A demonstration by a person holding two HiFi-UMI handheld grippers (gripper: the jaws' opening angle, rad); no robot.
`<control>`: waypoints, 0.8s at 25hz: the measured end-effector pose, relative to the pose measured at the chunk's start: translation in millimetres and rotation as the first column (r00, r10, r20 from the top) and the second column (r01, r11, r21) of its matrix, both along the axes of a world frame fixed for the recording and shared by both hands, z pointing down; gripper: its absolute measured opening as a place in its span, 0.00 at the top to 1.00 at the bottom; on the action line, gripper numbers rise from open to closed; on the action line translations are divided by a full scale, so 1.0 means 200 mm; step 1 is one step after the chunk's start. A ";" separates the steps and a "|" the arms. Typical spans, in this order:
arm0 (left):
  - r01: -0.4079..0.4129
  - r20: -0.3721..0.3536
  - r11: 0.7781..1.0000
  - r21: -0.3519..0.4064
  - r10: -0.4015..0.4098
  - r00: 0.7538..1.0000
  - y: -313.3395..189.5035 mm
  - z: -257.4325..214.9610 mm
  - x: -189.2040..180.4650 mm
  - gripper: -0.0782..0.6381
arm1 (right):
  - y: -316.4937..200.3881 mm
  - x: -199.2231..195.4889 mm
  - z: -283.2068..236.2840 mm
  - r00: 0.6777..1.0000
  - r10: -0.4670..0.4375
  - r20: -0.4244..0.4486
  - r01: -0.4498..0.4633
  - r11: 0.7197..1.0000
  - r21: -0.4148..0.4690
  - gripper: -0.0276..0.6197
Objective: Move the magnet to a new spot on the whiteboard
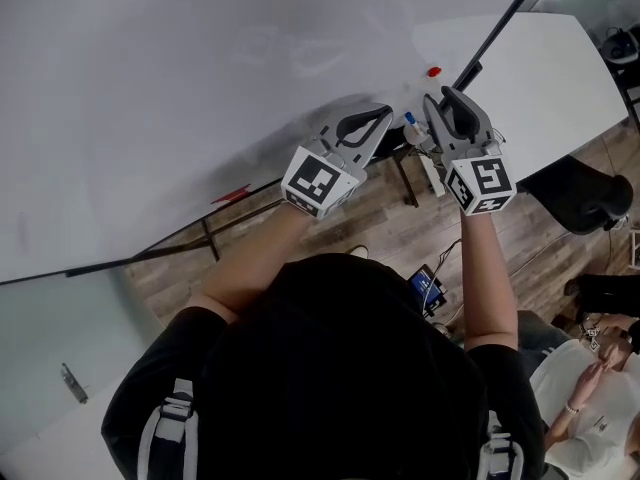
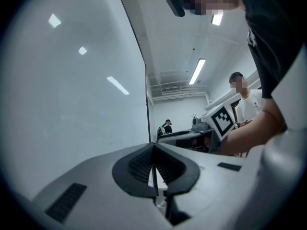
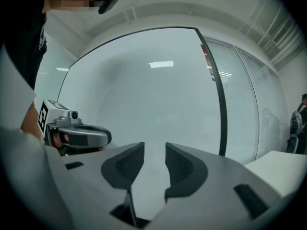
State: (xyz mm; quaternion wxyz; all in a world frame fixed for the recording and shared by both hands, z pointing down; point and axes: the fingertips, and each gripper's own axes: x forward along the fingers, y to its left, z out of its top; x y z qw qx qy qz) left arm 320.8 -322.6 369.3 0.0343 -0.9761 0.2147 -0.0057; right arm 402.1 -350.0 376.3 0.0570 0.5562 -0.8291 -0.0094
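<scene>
The whiteboard (image 1: 200,88) fills the upper part of the head view and stands upright, bounded on its right side by a dark frame (image 1: 497,26). A wooden floor (image 1: 400,223) is seen below it. Both grippers are held level, side by side and pointed at the board, just left of that frame.

The left gripper (image 1: 387,111) is held nearer the middle of the board. In the left gripper view its fingers (image 2: 144,162) are seen pressed together at the tips, with nothing between them. A marker cube (image 1: 320,180) is carried at its rear.

The right gripper (image 1: 445,93) is held just beside the left one, close to the frame. In the right gripper view its fingers (image 3: 127,164) are seen apart, and only the bare board surface (image 3: 153,95) is visible through the gap (no object is clamped). Its own marker cube (image 1: 480,183) faces the head camera.

The magnet (image 1: 433,71), a small red disc, is attached to the whiteboard just beyond the right gripper's tips. It is touched by neither gripper.
</scene>
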 end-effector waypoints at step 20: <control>0.099 -0.075 0.995 0.027 -0.097 0.992 0.41 -0.38 -0.93 0.89 | 0.56 -0.96 -0.42 0.968 -0.240 0.077 0.229 0.965 0.128 0.96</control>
